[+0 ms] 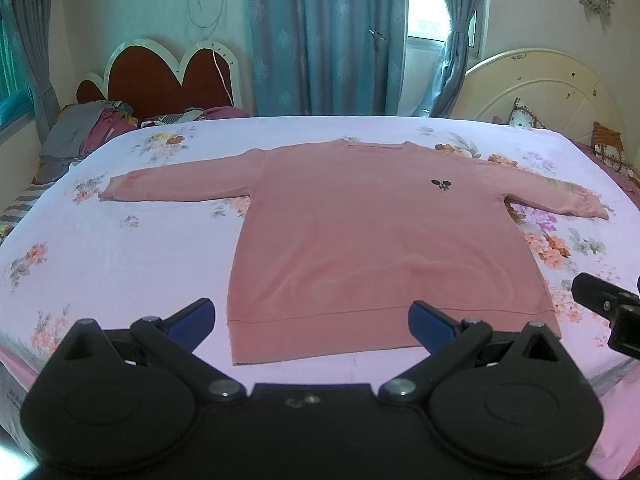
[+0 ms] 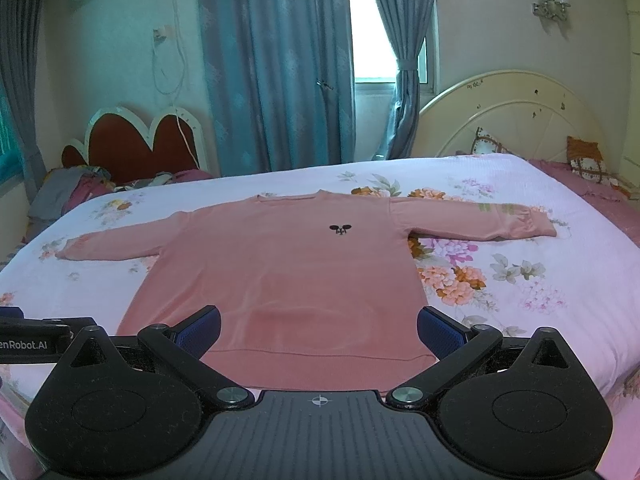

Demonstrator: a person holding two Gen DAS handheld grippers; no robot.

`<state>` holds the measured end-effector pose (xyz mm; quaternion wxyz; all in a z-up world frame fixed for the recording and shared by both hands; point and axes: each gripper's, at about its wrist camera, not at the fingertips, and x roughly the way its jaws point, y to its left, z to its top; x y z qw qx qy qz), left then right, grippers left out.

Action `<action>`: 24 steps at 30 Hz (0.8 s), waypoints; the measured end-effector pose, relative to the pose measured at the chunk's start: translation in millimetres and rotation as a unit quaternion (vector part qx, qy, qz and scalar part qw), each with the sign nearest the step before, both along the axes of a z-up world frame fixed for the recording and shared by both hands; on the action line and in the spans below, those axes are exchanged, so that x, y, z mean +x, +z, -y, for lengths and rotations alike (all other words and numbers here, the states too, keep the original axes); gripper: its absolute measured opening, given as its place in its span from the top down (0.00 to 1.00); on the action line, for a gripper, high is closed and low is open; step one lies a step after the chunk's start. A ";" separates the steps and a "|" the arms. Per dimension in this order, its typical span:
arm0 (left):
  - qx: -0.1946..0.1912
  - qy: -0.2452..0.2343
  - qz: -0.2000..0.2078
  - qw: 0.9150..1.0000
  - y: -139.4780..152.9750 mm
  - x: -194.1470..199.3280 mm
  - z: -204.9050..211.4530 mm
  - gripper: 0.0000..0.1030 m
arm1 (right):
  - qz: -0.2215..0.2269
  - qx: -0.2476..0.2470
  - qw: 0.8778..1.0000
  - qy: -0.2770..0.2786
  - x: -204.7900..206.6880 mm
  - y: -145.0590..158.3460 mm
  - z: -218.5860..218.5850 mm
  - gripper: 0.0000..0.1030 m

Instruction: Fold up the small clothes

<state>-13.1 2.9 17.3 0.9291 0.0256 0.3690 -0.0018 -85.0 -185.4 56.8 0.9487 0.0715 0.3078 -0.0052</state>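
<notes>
— While the left wrist view looks across the bed (image 1: 120, 248), where does the garment lie?
— A pink sweatshirt (image 1: 360, 240) is spread flat on the floral bedsheet, both sleeves out to the sides, hem near, collar far. The left hand-held gripper (image 1: 312, 322) hovers at the hem with its blue pads (image 1: 192, 318) wide apart, holding nothing. At the right edge part of the right hand-held gripper (image 1: 612, 312) shows.
— And the right wrist view?
— Same sweatshirt (image 2: 288, 272), a small dark emblem (image 2: 340, 229) on its chest. The right hand-held gripper (image 2: 318, 330) has its fingers spread apart over the hem, empty. A cream headboard (image 2: 520, 120) stands far right.
</notes>
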 end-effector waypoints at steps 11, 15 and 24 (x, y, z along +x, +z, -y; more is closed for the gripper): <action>0.005 -0.003 -0.004 1.000 -4.8 15.8 -5.0 0.00 | -0.007 0.000 1.000 -0.009 13.4 -4.7 -1.5 0.00; 0.008 -0.005 -0.008 1.000 -7.5 27.0 -6.2 0.00 | -0.011 0.000 1.000 -0.015 24.2 -7.2 -1.0 0.00; 0.012 -0.009 -0.020 1.000 -18.4 71.2 -12.9 0.00 | -0.020 -0.005 0.999 -0.030 60.8 -19.6 -3.2 0.00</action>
